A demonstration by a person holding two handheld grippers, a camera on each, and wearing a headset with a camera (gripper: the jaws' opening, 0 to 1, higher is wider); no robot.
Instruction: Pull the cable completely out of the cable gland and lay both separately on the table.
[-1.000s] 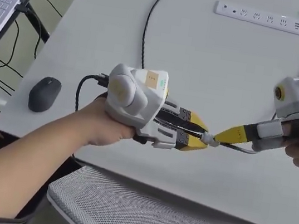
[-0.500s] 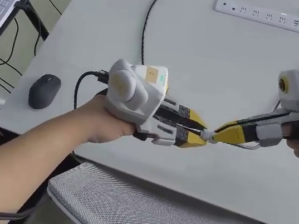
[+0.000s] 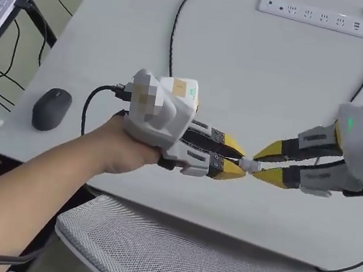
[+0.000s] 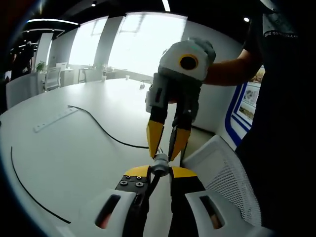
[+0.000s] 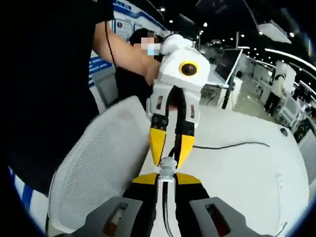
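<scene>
Head view: stiff gland (image 3: 248,165) is clamped in left gripper (image 3: 239,166), hold of right gripper (image 3: 257,164) cannot be told, limp cable (image 5: 163,205) is best taken beside gland.

The left gripper (image 4: 160,172) and right gripper (image 5: 167,178) both have yellow jaw tips, black mid-sections and pale grey-white housings. Between their tips the cable gland (image 3: 248,165) is light grey, its cable (image 4: 150,187) black. Beyond the tips, the table (image 3: 246,70) and power strip (image 3: 315,16) are white. Behind the left gripper is a dark grey mouse (image 3: 51,109), and below both a grey mesh chair (image 3: 170,257).
</scene>
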